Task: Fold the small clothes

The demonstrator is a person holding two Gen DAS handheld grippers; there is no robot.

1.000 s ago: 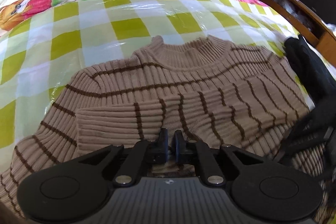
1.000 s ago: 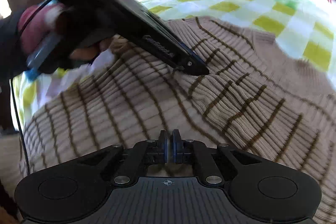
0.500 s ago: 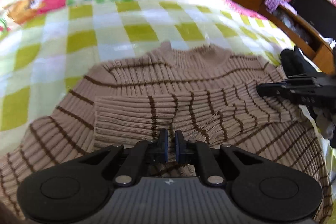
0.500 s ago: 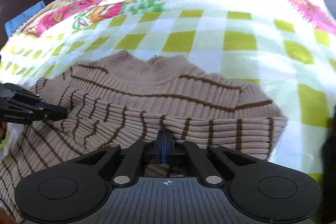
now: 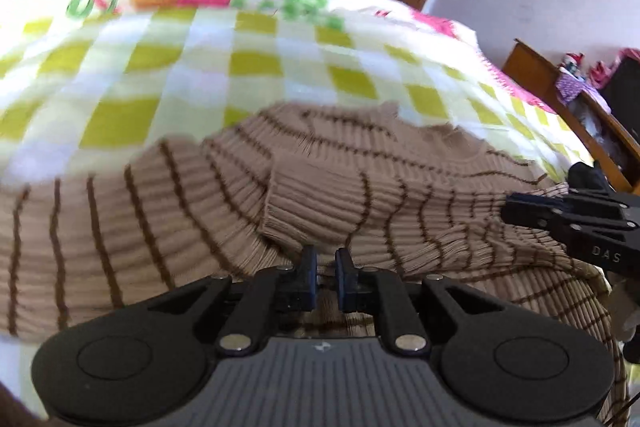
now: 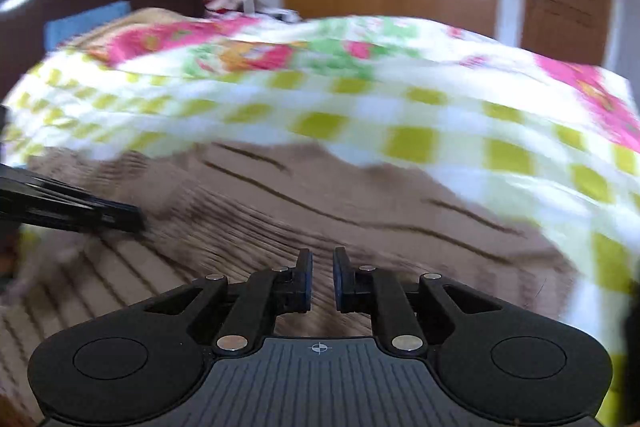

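The left claw (image 5: 323,263) stands with its jaws a narrow gap apart and opening; nothing is clamped between them, only the knit showing behind the gap. Just past its tips lies the cuff of a sleeve (image 5: 316,203) folded across the chest of the tan ribbed sweater with thin dark-brown stripes (image 5: 140,227). The right claw (image 6: 320,263) likewise has its jaws slightly apart and opening, with no cloth pinched between them; it hangs over the same sweater (image 6: 360,211), which is blurred in that view. In the left wrist view the right claw (image 5: 516,213) reaches in from the right edge, its tips at the sweater's sleeve near the shoulder. The sweater lies flat, collar away from the cameras, on a bed covered by a yellow-green and white checked blanket (image 5: 248,63).
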